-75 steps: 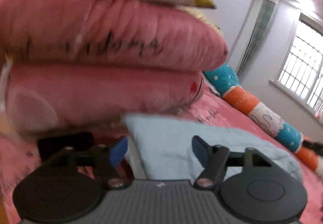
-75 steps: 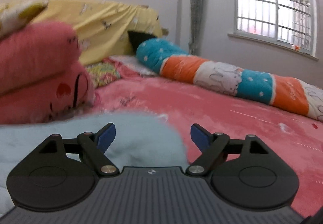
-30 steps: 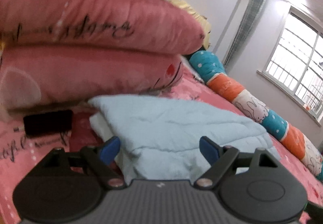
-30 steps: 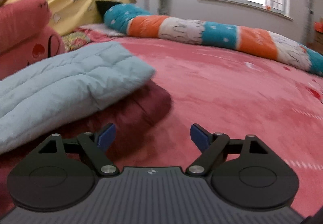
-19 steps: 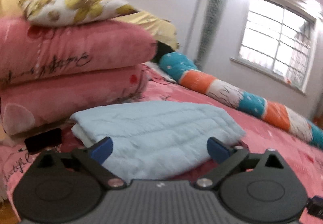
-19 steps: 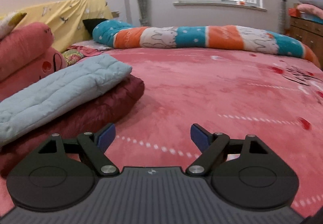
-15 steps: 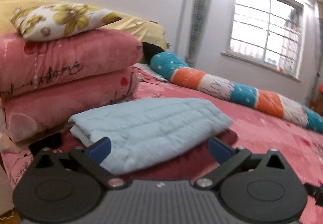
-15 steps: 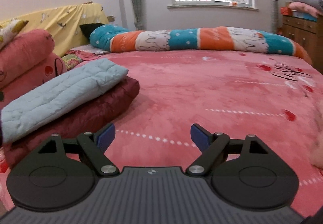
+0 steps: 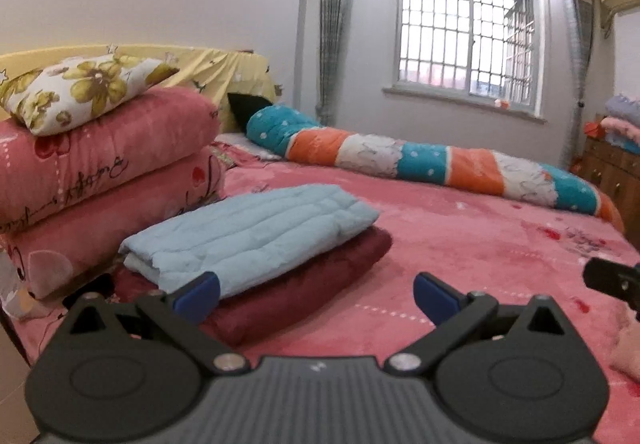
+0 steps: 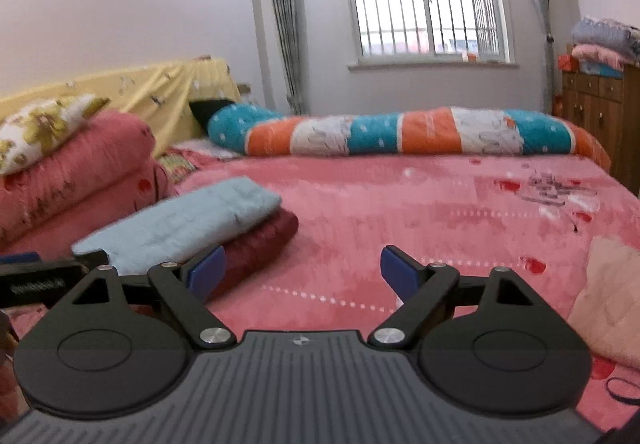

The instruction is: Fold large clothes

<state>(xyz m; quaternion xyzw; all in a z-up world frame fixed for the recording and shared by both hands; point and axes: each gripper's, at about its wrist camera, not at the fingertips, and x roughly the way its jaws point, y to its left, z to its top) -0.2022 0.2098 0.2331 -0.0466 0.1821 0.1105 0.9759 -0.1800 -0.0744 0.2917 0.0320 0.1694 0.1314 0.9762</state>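
Note:
A folded light-blue quilted garment [image 9: 248, 236] lies on top of a folded dark-red garment [image 9: 304, 284] on the pink bed [image 9: 460, 236], beside the pillow stack. The same pile shows in the right wrist view, light-blue [image 10: 180, 220] over dark-red [image 10: 260, 244]. A pale pink garment [image 10: 608, 296] lies at the right edge; a bit of it shows in the left wrist view [image 9: 628, 352]. My left gripper [image 9: 316, 294] is open and empty, held back from the pile. My right gripper [image 10: 302, 270] is open and empty, above the bed.
Two pink pillows [image 9: 100, 172] topped by a floral pillow [image 9: 76, 92] stand at the left. A long teal, orange and white bolster [image 9: 432, 160] lies along the far side. A wooden dresser [image 10: 600, 104] with stacked bedding stands at the right. A black phone [image 9: 90, 288] lies beside the pile.
Both grippers have pulled back and up from the folded pile, which now lies farther off. The pale pink garment has come into view at the right.

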